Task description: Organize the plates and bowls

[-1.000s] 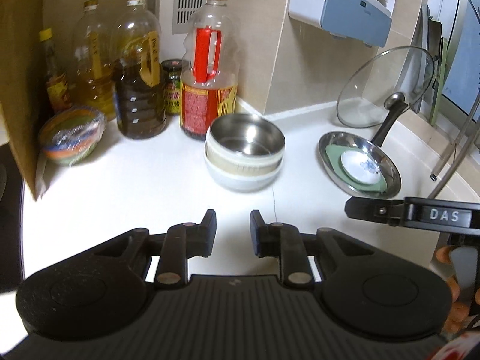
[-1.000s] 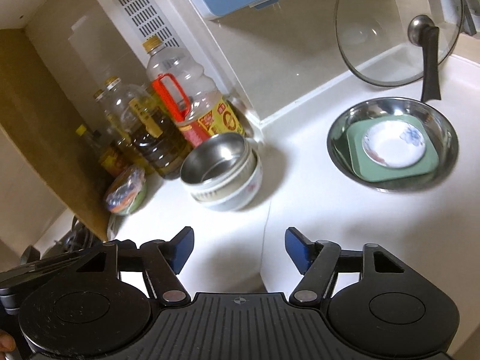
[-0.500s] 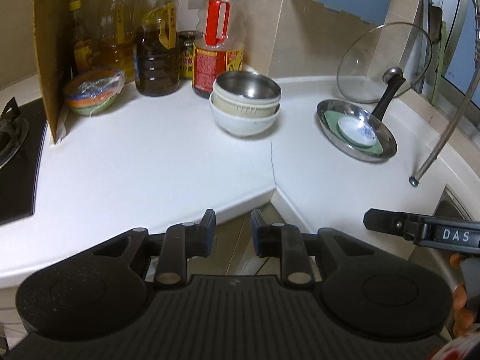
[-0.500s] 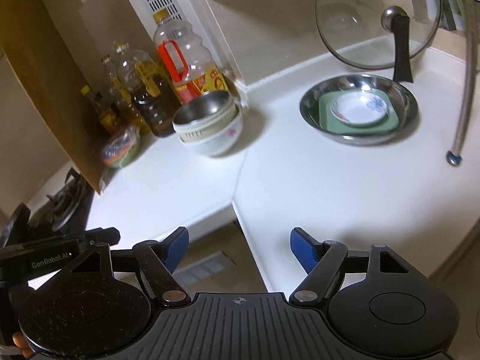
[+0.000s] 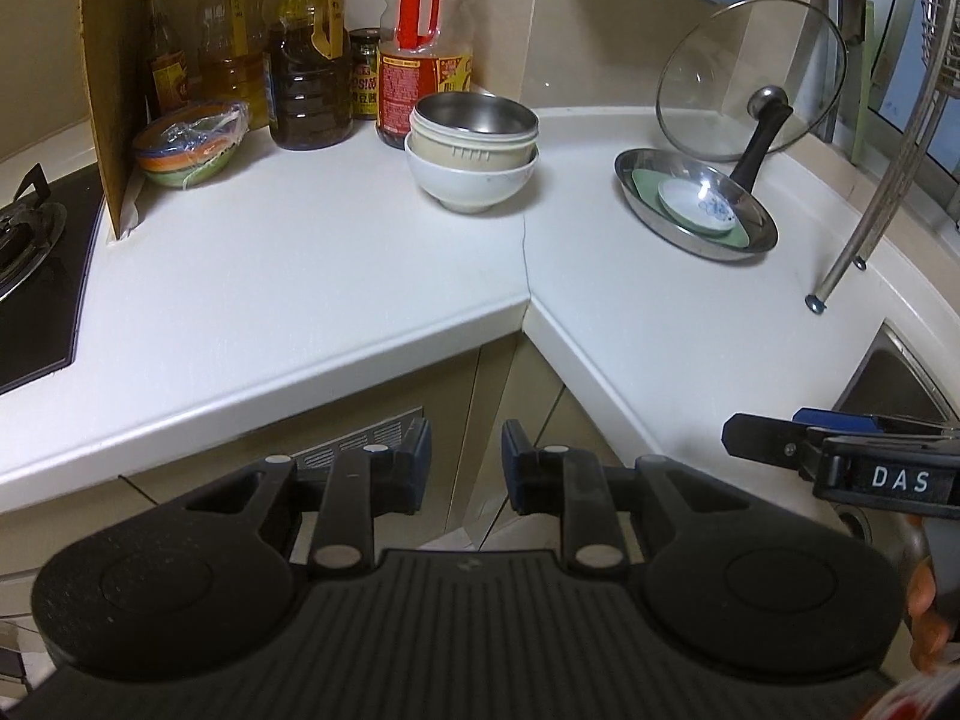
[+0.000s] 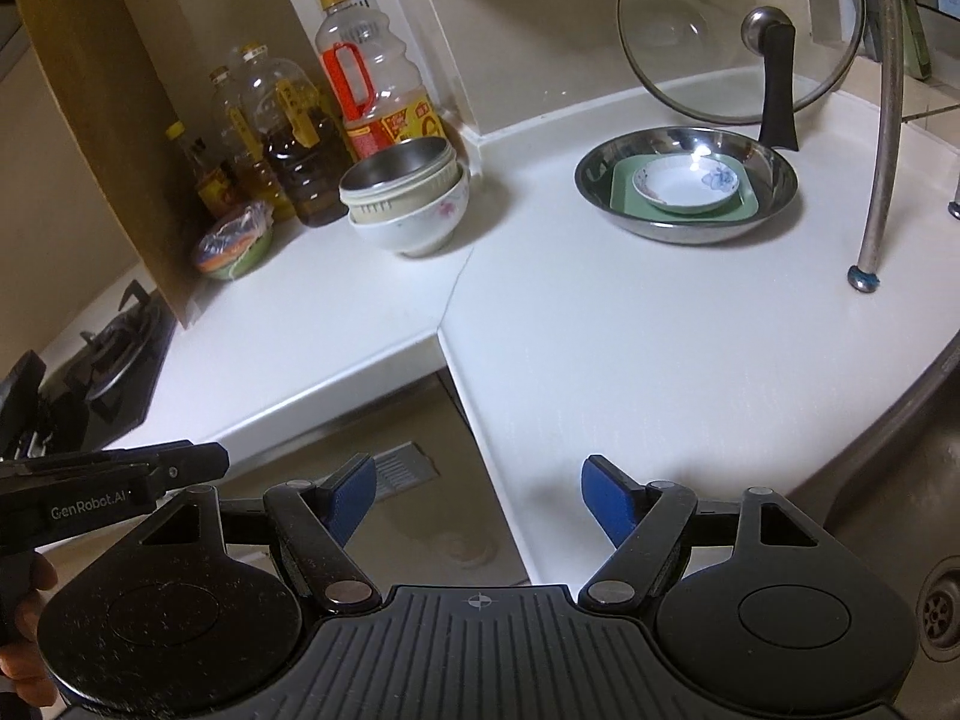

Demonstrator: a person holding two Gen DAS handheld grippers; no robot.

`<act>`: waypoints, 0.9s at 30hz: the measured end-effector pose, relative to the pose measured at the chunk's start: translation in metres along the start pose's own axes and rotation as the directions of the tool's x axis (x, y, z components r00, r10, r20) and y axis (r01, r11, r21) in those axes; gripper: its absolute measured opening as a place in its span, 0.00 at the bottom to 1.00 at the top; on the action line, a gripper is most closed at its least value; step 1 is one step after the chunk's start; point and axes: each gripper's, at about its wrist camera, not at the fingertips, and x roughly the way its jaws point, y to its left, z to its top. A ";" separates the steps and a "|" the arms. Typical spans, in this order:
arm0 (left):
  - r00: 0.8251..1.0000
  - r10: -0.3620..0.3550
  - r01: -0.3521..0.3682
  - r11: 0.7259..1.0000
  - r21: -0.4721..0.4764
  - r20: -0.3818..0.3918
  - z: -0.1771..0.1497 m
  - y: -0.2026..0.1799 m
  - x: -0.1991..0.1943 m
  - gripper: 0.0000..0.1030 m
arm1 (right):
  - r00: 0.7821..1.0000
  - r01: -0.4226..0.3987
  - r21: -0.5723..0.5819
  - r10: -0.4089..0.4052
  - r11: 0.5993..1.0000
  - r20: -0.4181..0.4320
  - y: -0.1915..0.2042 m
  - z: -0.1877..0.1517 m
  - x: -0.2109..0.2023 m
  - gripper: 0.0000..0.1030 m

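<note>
Standing in the upper middle of the frame on the white counter (image 5: 288, 276), three nested bowls (image 5: 473, 150) are seen: steel inside beige inside white. To the right, a steel pan (image 5: 696, 201) holds a green square plate (image 6: 624, 189) and a small white dish (image 6: 684, 185). The left gripper (image 5: 465, 459) is held nearly closed and empty; the right gripper (image 6: 477, 495) is spread wide, empty, both low in frame.

The white countertop (image 5: 360, 276) carried a stack of bowls (image 5: 472, 157) near its corner seam. Left of the stack stood oil bottles (image 5: 309, 60) and a wrapped bowl (image 5: 189, 143). Right of it lay a steel pan (image 5: 696, 201), with a glass lid (image 5: 750, 75) behind.
</note>
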 end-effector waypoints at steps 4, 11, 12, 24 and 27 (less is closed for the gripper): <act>1.000 0.009 -0.009 1.000 0.000 -0.008 -0.007 -0.002 -0.004 0.21 | 1.000 0.000 -0.010 -0.001 1.000 -0.016 0.000 -0.008 0.000 0.73; 1.000 0.023 -0.023 1.000 -0.004 -0.015 -0.019 -0.005 -0.010 0.21 | 1.000 -0.010 -0.016 0.009 1.000 -0.025 0.002 -0.018 -0.004 0.73; 1.000 0.024 -0.025 1.000 -0.004 -0.014 -0.020 -0.006 -0.011 0.21 | 1.000 -0.011 -0.017 0.010 1.000 -0.025 0.002 -0.019 -0.005 0.73; 1.000 0.023 -0.023 1.000 0.009 -0.009 -0.025 -0.015 -0.017 0.21 | 1.000 -0.010 -0.010 0.010 1.000 -0.020 -0.003 -0.025 -0.013 0.73; 1.000 0.025 -0.025 1.000 0.010 -0.010 -0.025 -0.016 -0.017 0.21 | 1.000 -0.013 -0.008 0.012 1.000 -0.022 -0.004 -0.025 -0.013 0.73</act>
